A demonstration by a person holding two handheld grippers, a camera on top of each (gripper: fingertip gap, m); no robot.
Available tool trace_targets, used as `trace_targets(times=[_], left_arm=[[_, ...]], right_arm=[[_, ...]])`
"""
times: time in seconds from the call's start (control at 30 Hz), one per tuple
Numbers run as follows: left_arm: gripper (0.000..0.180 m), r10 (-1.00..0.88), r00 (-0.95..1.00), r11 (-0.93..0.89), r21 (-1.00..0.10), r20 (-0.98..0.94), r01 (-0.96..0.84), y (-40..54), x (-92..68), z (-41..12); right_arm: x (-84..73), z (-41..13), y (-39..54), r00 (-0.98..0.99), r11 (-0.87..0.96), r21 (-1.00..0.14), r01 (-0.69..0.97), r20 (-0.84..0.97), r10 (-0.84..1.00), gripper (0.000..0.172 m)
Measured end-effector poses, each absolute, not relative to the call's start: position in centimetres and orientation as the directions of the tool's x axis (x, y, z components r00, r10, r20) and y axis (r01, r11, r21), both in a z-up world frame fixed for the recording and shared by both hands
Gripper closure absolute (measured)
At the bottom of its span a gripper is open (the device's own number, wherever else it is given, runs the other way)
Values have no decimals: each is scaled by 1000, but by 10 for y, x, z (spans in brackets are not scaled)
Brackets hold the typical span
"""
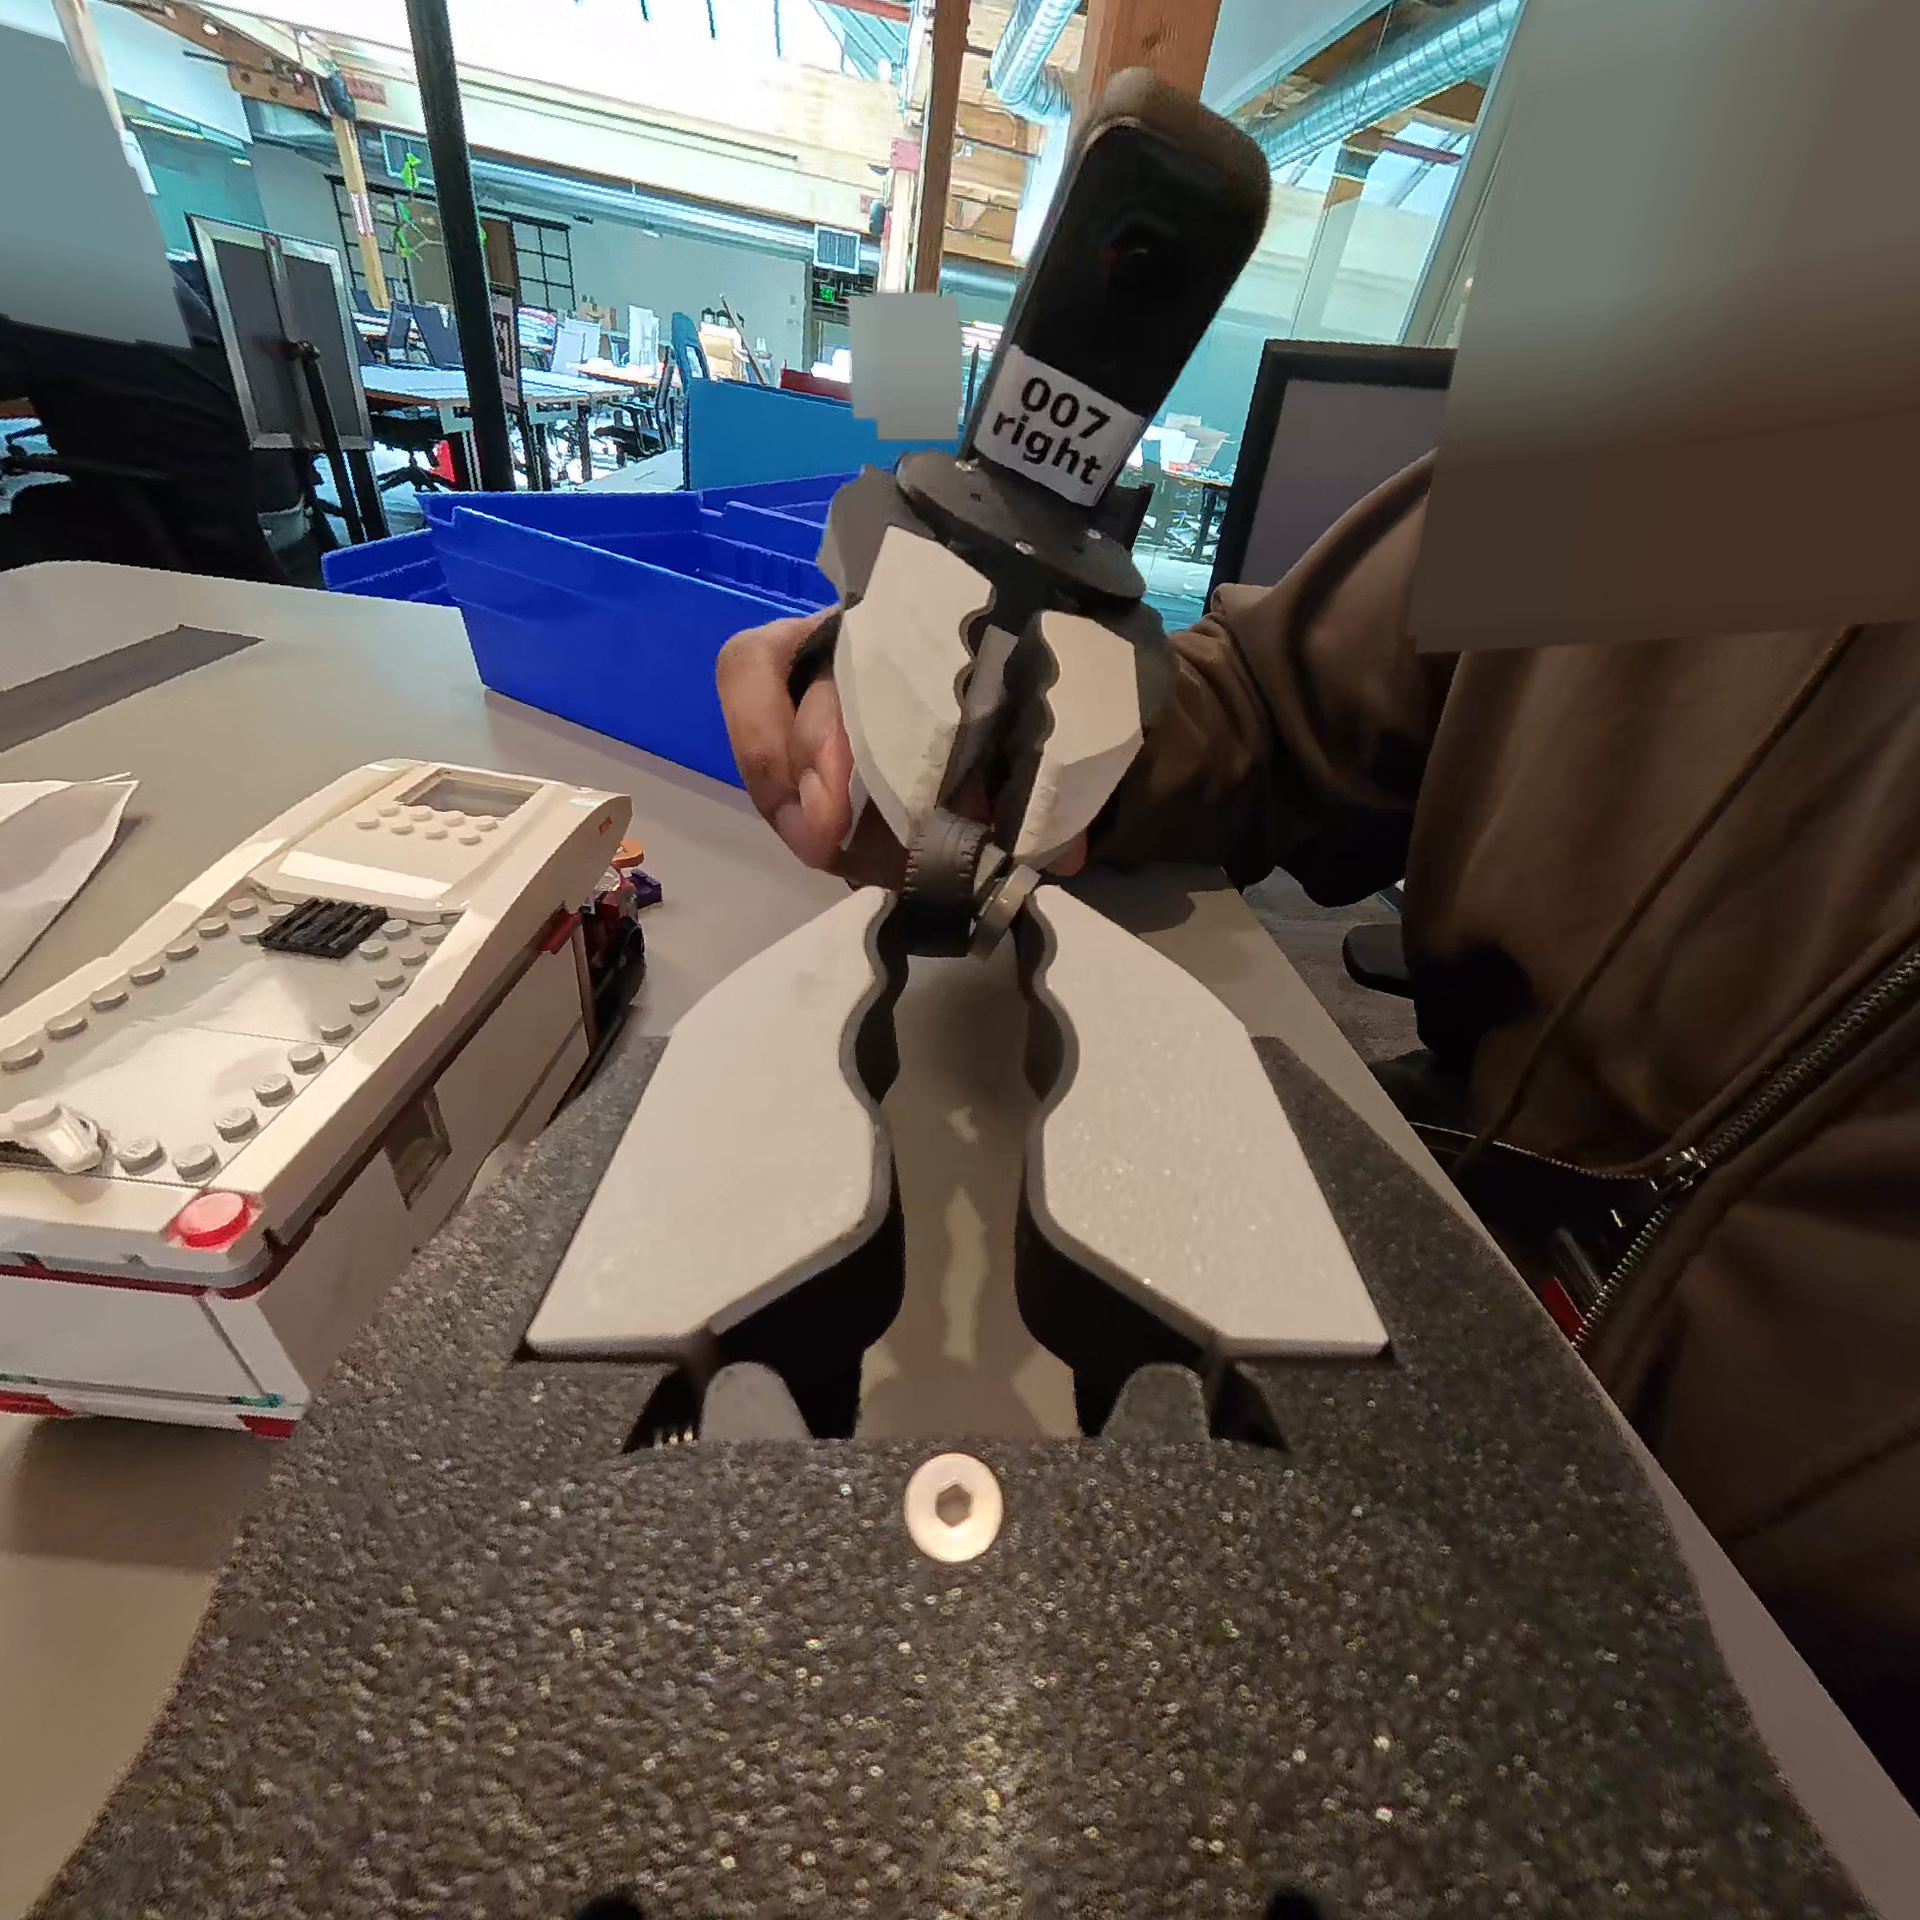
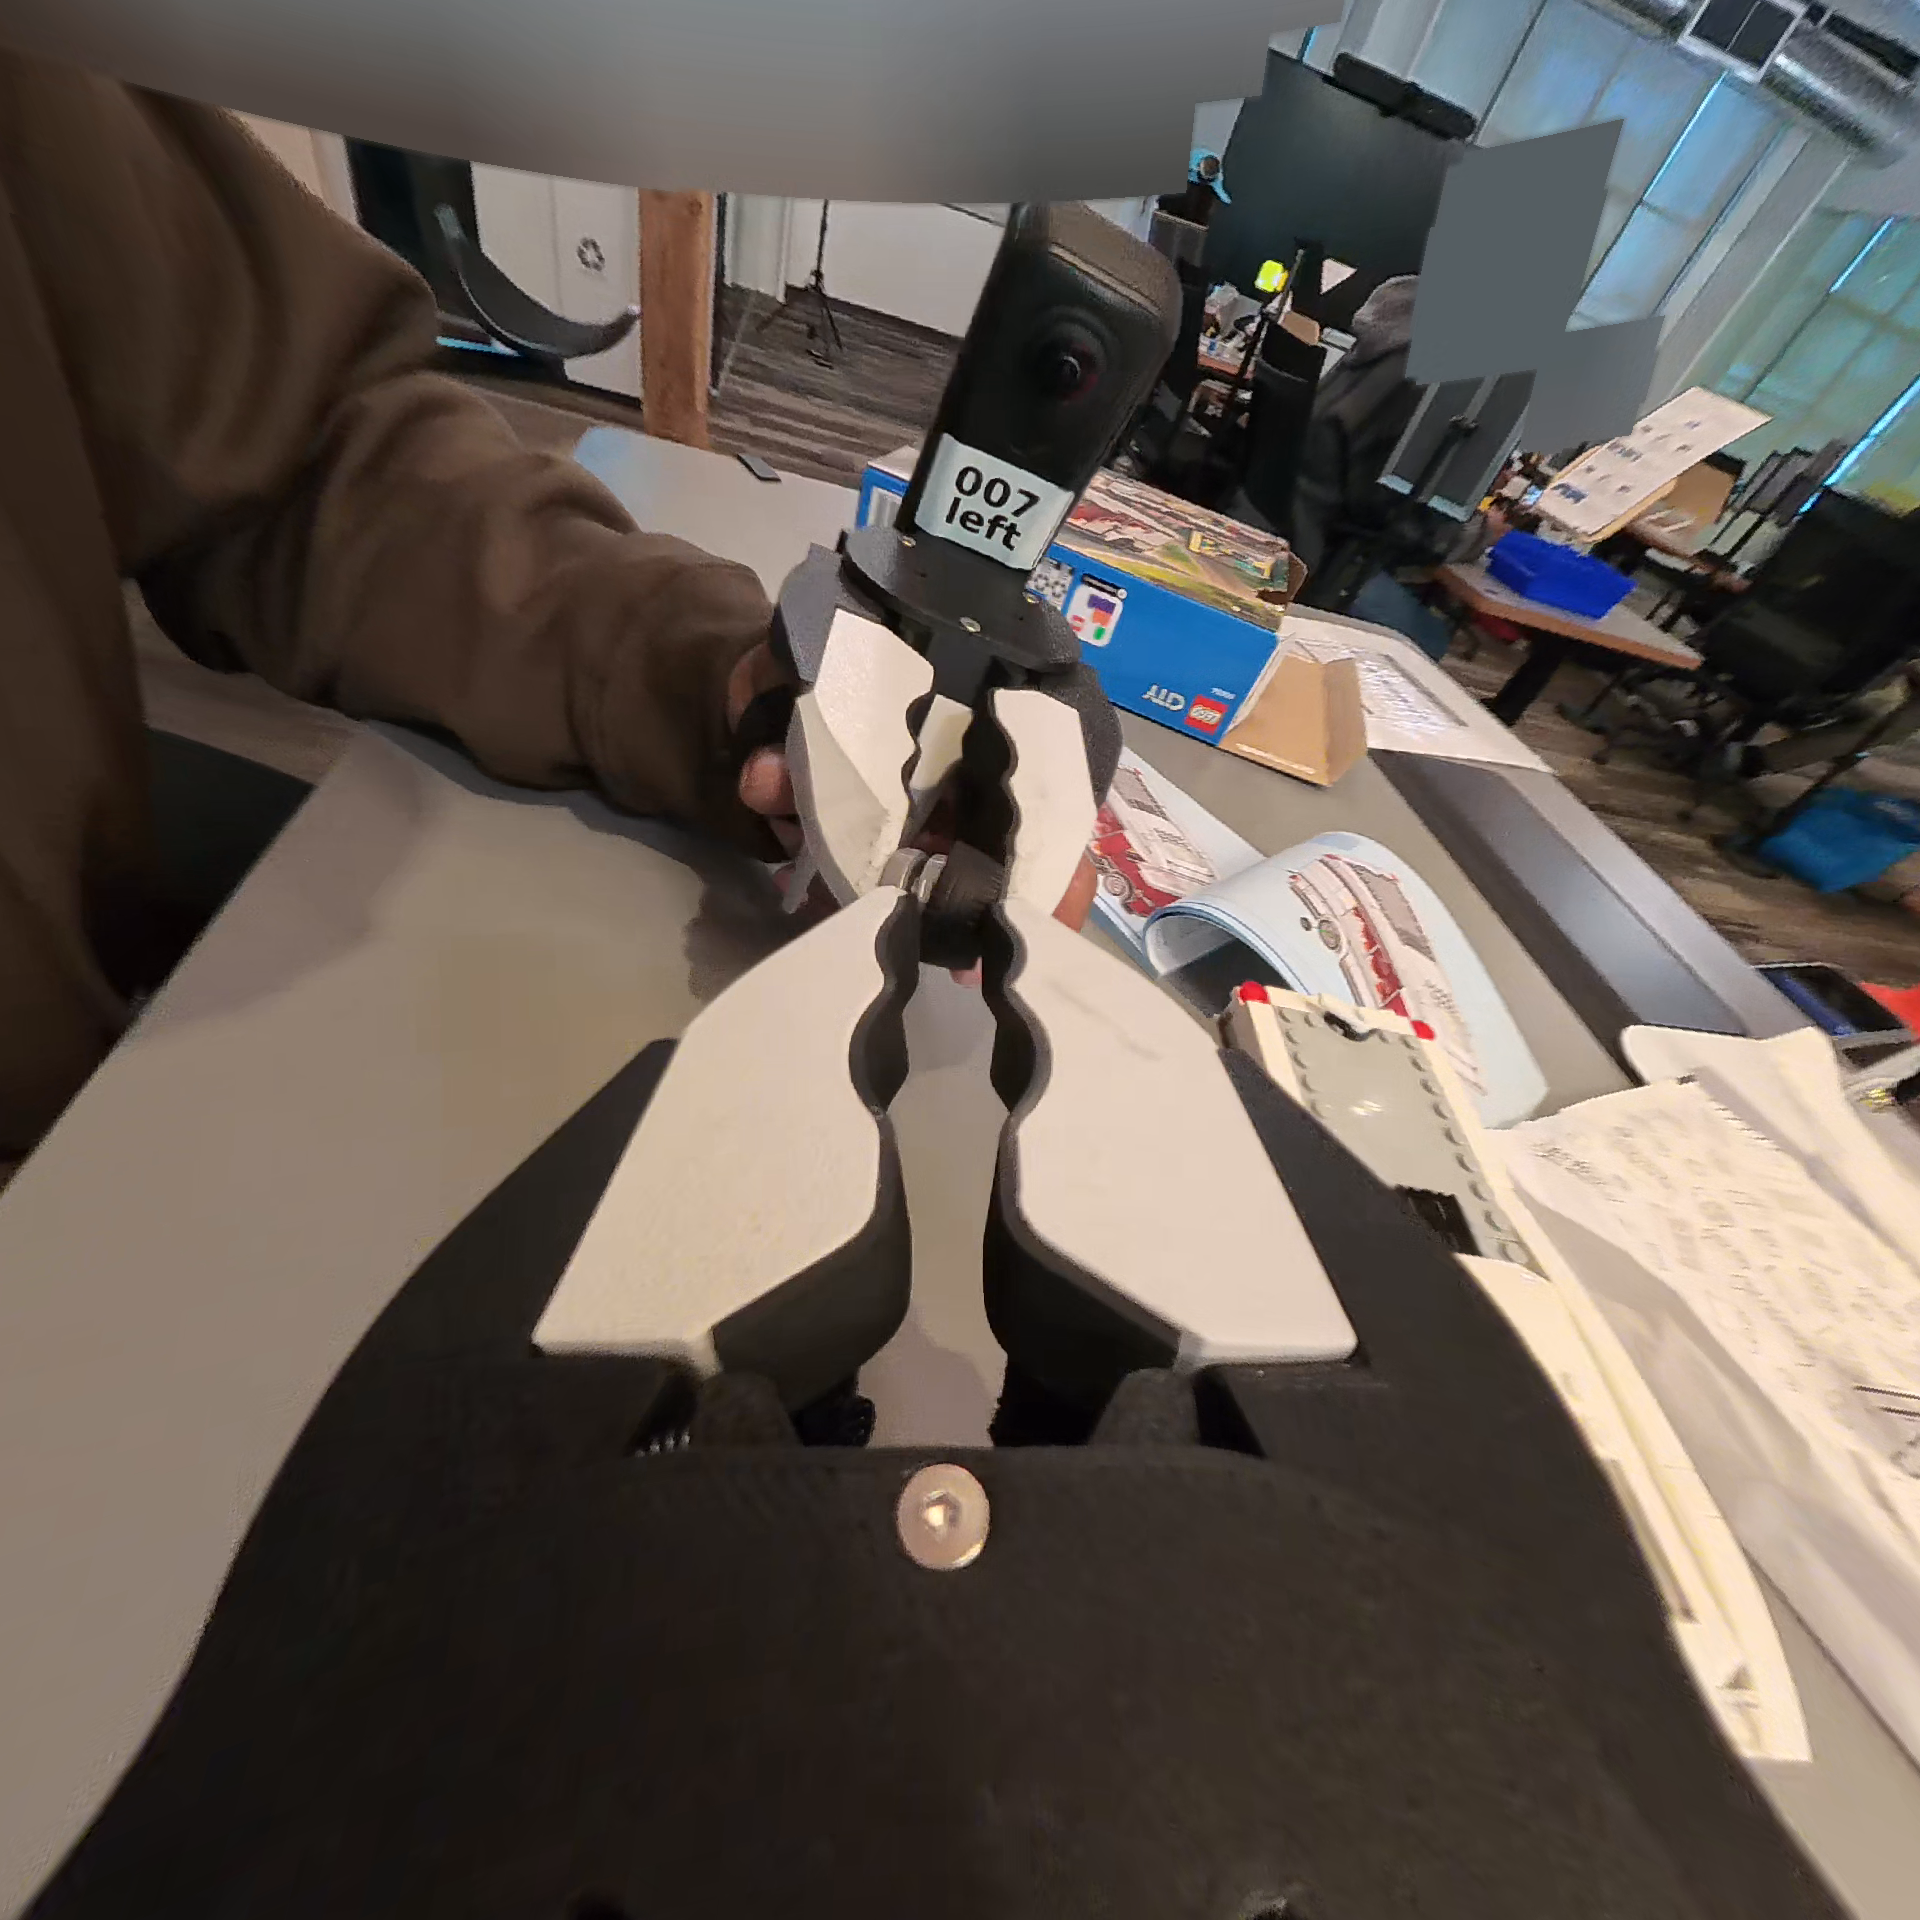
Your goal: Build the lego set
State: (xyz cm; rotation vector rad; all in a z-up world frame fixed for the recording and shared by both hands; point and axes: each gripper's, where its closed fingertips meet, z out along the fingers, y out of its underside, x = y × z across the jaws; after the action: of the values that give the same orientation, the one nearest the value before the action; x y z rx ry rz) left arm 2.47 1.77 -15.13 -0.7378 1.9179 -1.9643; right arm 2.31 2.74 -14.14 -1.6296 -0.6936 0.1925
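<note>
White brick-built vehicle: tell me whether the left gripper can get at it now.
Probably not at once: the left gripper is busy at a black tyre, met there by the right gripper. The way leftward to the white brick-built vehicle looks free.

Left hand-held gripper [image 1: 956,925] and right hand-held gripper [image 1: 971,873] meet tip to tip above the table [image 1: 343,707], both gripping a small black toy tyre [image 1: 935,868] with a grey wheel hub [image 1: 1006,899]. At left stands a white brick-built vehicle [image 1: 281,997]. Behind it sit blue bins [image 1: 613,613].
</note>
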Motion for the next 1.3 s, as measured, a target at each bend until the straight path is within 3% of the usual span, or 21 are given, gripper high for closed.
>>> trace_targets(times=[0.2, 0.47, 0.67, 0.77, 0.93, 1.3], left_arm=[[160, -541, -826, -59, -986, 162, -155, 18, 25, -153], [163, -567, -819, 187, -982, -89, -22, 14, 20, -162], [163, -523, -834, 334, -942, -175, -12, 7, 16, -179], [163, -503, -841, 395, -919, -201, -16, 3, 15, -188], [161, -539, -821, 374, -927, -188, -34, 8, 19, -187], [161, -636, -767, 203, -977, -84, -62, 20, 31, -171]], right_arm=[[24, -142, 28, 788, 7, -904, 428, 376, 488, 160], [19, -152, 22, 764, -65, -944, 322, 219, 607, 156], [18, -168, 17, 734, -131, -911, 391, 223, 642, 146], [12, -179, 12, 696, -148, -888, 435, 228, 681, 149], [13, -179, 14, 698, -121, -880, 460, 274, 661, 158], [26, -161, 25, 775, -64, -888, 455, 359, 519, 160]])
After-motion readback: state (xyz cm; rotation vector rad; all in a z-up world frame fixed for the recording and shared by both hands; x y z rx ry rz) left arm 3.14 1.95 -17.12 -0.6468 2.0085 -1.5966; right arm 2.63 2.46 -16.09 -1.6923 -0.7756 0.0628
